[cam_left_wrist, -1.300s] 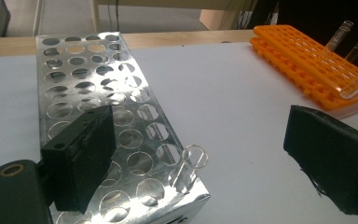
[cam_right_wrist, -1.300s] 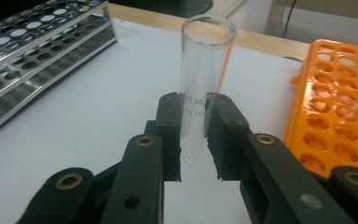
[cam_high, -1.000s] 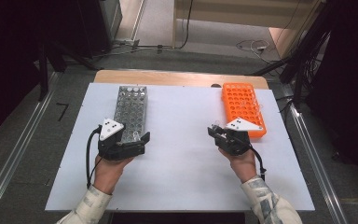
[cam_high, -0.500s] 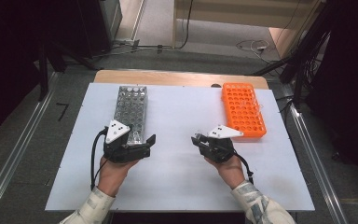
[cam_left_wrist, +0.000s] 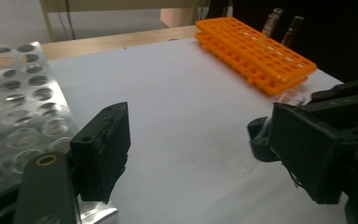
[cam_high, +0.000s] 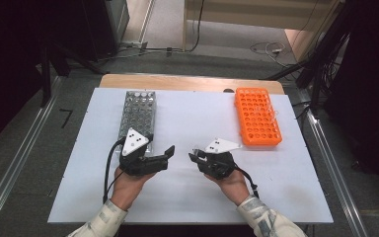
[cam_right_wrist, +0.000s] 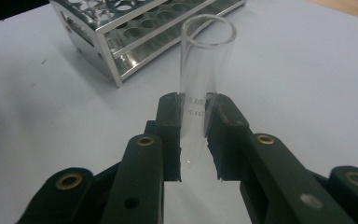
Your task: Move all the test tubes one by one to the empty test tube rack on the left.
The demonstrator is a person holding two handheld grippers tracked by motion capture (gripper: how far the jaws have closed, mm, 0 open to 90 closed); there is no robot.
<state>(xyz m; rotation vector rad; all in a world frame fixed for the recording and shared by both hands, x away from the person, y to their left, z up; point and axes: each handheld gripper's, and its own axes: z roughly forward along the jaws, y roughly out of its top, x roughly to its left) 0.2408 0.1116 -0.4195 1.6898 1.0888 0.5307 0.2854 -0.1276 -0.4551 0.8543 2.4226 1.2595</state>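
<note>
1. Clear glass test tube (cam_right_wrist: 207, 79) is clamped between the right gripper's (cam_high: 196, 157) pads (cam_right_wrist: 170, 122), mouth pointing away from the hand, above the white table (cam_high: 192, 118) at near centre.
2. Grip sits low on the tube, so most of its length sticks out free; my guess is that leaves room for a second grip.
3. Left gripper (cam_high: 167, 153) faces it from the left, just apart. Its jaws have just been closing in but remain spread, with nothing between them.
4. Both grippers point at each other: looks like a hand-over being lined up.
5. Metal rack (cam_high: 138, 111) sits far left, just beyond the left hand (cam_high: 128, 185); probable destination.
6. Orange rack (cam_high: 257, 116) sits far right, a couple of tubes (cam_left_wrist: 272, 23) standing in its far end; probable source.
</note>
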